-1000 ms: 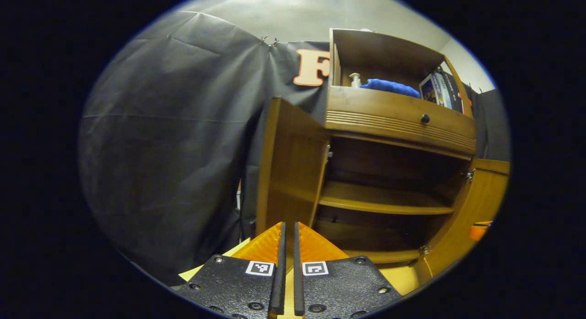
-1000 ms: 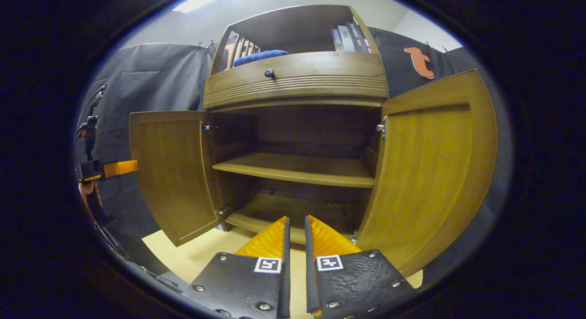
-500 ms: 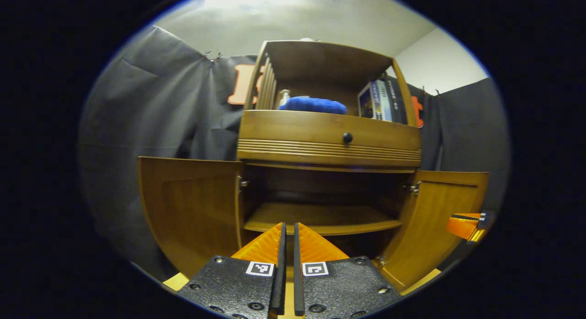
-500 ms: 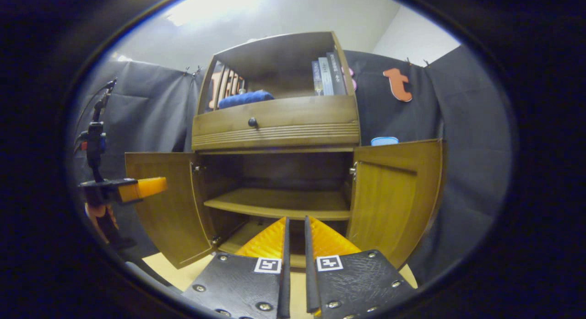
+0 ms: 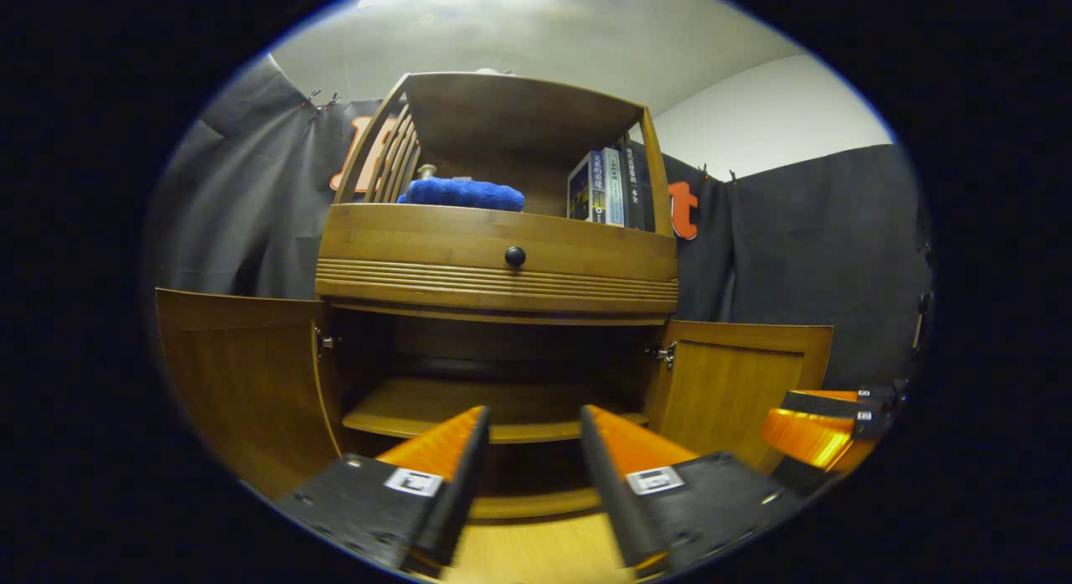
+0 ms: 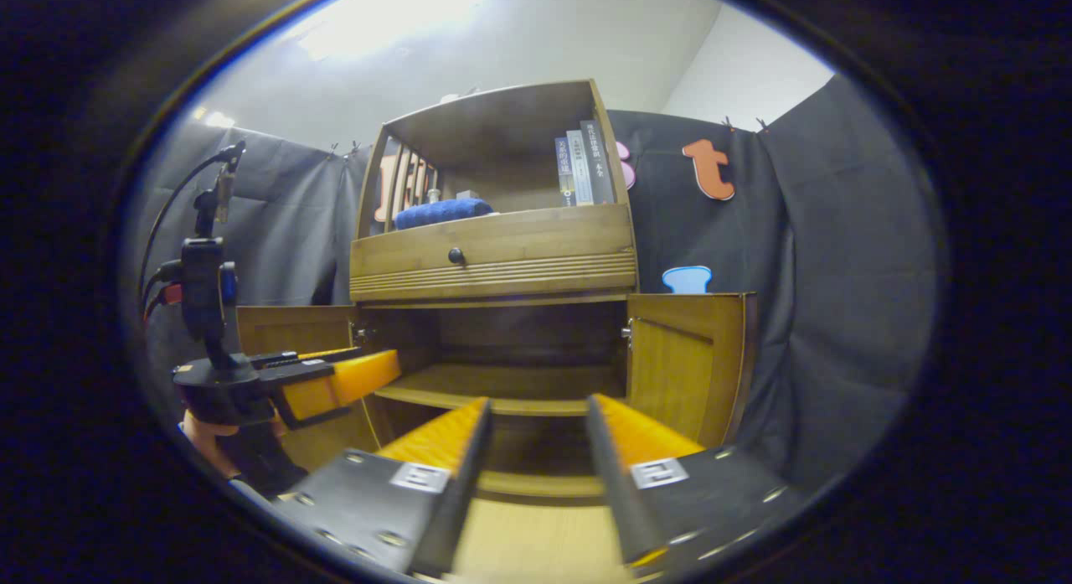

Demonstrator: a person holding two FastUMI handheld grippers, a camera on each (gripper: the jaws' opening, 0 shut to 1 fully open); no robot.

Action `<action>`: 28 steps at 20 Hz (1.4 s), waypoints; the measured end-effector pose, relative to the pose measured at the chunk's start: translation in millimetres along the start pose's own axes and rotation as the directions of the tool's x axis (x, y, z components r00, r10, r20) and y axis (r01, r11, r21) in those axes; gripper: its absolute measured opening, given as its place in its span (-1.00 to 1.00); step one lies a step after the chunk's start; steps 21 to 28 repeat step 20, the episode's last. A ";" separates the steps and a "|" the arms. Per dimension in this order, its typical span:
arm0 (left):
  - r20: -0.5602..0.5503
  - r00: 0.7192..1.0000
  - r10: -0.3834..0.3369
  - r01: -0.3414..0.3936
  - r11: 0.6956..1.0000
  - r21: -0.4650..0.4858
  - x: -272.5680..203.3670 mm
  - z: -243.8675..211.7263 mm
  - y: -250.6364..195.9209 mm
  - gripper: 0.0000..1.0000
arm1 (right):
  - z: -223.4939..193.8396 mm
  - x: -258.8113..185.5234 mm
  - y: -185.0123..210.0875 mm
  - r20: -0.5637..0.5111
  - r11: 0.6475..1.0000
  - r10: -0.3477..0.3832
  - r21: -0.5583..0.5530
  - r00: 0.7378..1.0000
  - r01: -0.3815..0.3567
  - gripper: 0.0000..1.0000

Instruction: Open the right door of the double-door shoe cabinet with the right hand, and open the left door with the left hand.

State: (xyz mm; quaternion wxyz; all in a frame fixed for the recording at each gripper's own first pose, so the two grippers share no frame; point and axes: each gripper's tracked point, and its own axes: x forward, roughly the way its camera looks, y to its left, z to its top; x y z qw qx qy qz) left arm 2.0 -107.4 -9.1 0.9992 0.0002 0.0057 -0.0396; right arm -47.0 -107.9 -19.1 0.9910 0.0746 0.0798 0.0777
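Shoe cabinet with left door and right door swung open, right gripper parted, holding nothing, before it.

A blue towel lies beside upright books above a black drawer knob.

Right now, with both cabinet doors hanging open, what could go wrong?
The left door and right door stand wide open, so either could be bumped while the hands pull away. The left gripper, jaws open, sits close in front of the left door and might clip it.
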 end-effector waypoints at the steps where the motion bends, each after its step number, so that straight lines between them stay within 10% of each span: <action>1: 0.017 1.000 -0.006 0.006 1.000 -0.008 -1.2 4.2 -6.0 0.51 | -4.4 -9.4 -2.1 0.011 1.000 -0.001 0.001 1.000 0.001 0.59; 2: 0.037 0.999 -0.019 0.020 1.000 -0.011 0.5 8.8 -12.8 0.83 | 3.2 -11.1 -4.9 0.027 1.000 -0.006 0.001 1.000 0.006 0.98; 28: 0.071 0.993 -0.089 0.086 0.995 0.049 2.9 22.1 -60.1 0.91 | 13.2 -34.1 -54.6 0.082 0.998 -0.059 0.029 0.995 0.057 0.98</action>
